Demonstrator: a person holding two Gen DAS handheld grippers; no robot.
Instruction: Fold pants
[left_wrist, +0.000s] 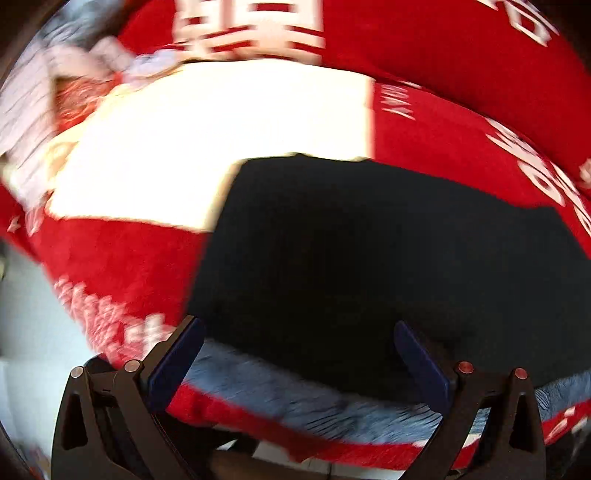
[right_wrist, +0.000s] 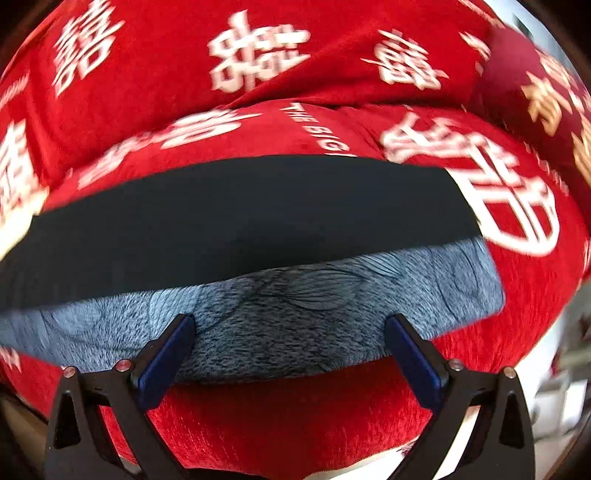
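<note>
We are holding the left hand-held gripper (left_wrist: 297, 354) with its blue-padded fingers (left_wrist: 173, 363) spread wide and pinching nothing, hovering over the near edge of the black pants with fuzzy grey-blue lining (left_wrist: 369, 266). In the left wrist view the dark cloth is filling the space just ahead of and between the fingers, and the strip of grey-blue fleece is running between the two pads, so the pants are lying directly under the opening. A white rectangular folded cloth (left_wrist: 207, 147) is lying just beyond the pants, touching their far left edge, and a pale striped garment (left_wrist: 33, 96) is bunched at the far left.

We are keeping the right hand-held gripper (right_wrist: 290, 350) spread apart as well, empty, over the same pants (right_wrist: 240, 221). Here the fleece band is sitting between and just ahead of the fingertips, with the black outer fabric stretching beyond it and the garment's corner ending to the right. Everything is resting on a red plush bedspread with white characters (right_wrist: 295, 417); both views are motion-blurred.
</note>
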